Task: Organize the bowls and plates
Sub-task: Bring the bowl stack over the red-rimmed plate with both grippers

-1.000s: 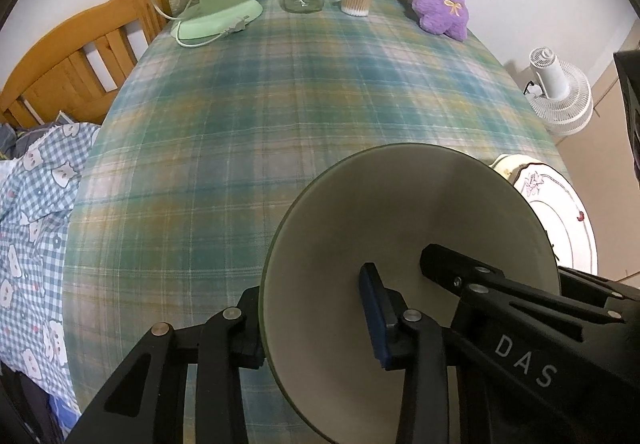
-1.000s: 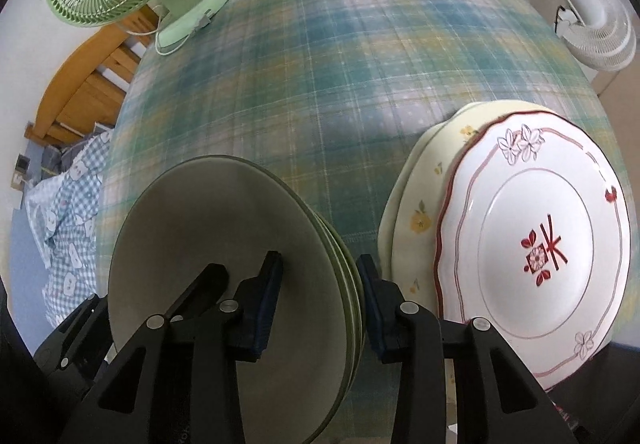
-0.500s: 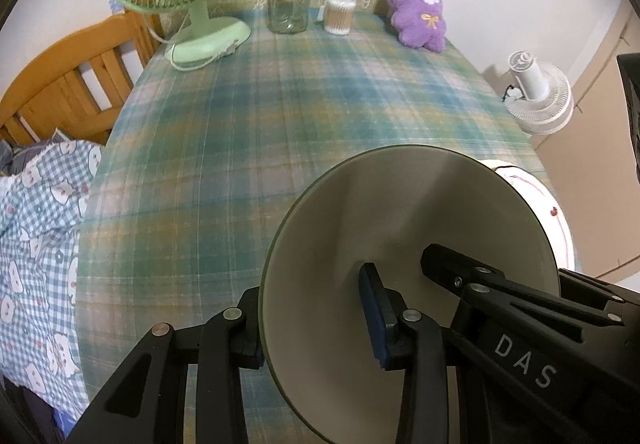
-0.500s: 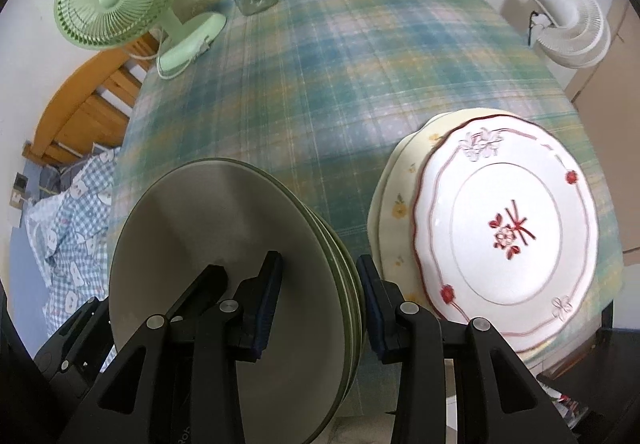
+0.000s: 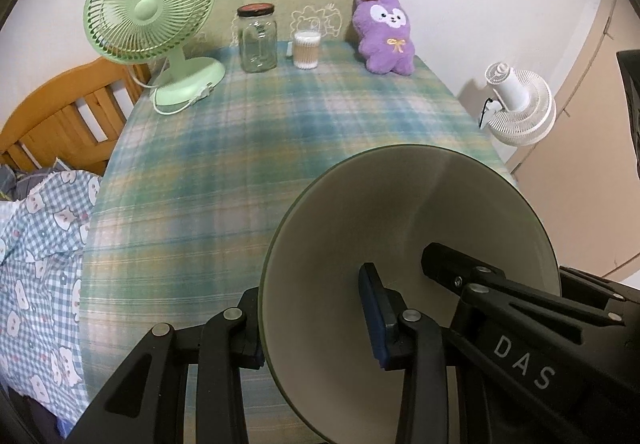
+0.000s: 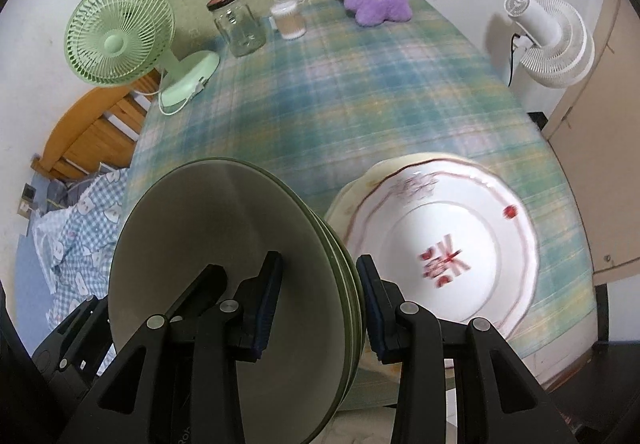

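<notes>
Both grippers hold one stack of grey-green bowls on edge above the table's near edge. My right gripper is shut on the stack's rim, one finger inside the top bowl and one behind the stack. My left gripper is shut on the opposite rim; in its view the bowl faces right, with the right gripper's arm reaching in. A white plate with red flower pattern lies on a cream plate at the table's near right.
The table has a green-blue plaid cloth. At its far end stand a green fan, a glass jar, a cotton swab cup and a purple plush toy. A wooden bed frame is left, a white fan right.
Both grippers have lifted and pulled back with the bowl stack, so more of the table's far end and wall shows. The plates stayed on the table.
</notes>
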Demonstrator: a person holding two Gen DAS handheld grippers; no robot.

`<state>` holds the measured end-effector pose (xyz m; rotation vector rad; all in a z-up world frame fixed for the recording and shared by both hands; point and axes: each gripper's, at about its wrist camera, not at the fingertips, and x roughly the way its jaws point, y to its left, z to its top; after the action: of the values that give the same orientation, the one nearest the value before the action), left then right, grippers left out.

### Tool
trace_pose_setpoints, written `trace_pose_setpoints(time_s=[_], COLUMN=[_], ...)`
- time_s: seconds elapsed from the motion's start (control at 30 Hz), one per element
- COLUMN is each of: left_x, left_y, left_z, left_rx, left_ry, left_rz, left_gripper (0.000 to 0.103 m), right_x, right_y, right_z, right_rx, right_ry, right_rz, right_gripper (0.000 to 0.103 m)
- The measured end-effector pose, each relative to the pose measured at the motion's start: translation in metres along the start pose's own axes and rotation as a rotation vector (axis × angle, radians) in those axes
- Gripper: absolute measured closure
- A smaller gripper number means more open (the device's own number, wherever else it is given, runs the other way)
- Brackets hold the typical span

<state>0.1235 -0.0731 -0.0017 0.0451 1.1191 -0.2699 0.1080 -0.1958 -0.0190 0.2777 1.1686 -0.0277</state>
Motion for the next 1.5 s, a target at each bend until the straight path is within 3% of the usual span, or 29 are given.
trace_pose_setpoints(time_s=[0.4, 0.77, 0.97, 1.5], left_x=[0.015, 0.048, 0.063, 0.067], left_y=[-0.067, -0.106, -0.113, -0.115], left_z=[0.009, 0.005, -0.002, 0.001], left_rx=[-0.061, -0.124, -0.172, -0.193], left_ry=[0.003, 0.06, 0.099, 0.061], left_rz=[0.025, 0.036, 0.061, 0.108], left_gripper=[0.067, 0.067, 0.067, 0.067], right_x=[-0.006, 0.017, 0.032, 0.04], right_y=[-0.065, -0.113, -0.124, -0.121], right_z=[0.02, 0.029, 0.03, 0.038], right_rx=[-0.052, -0.097, -0.12, -0.191], right_ry=[0.026, 0.099, 0.148, 0.128], right_rz=[0.014, 0.011, 0.026, 0.043], right_gripper=[0.062, 0.062, 0.062, 0.062])
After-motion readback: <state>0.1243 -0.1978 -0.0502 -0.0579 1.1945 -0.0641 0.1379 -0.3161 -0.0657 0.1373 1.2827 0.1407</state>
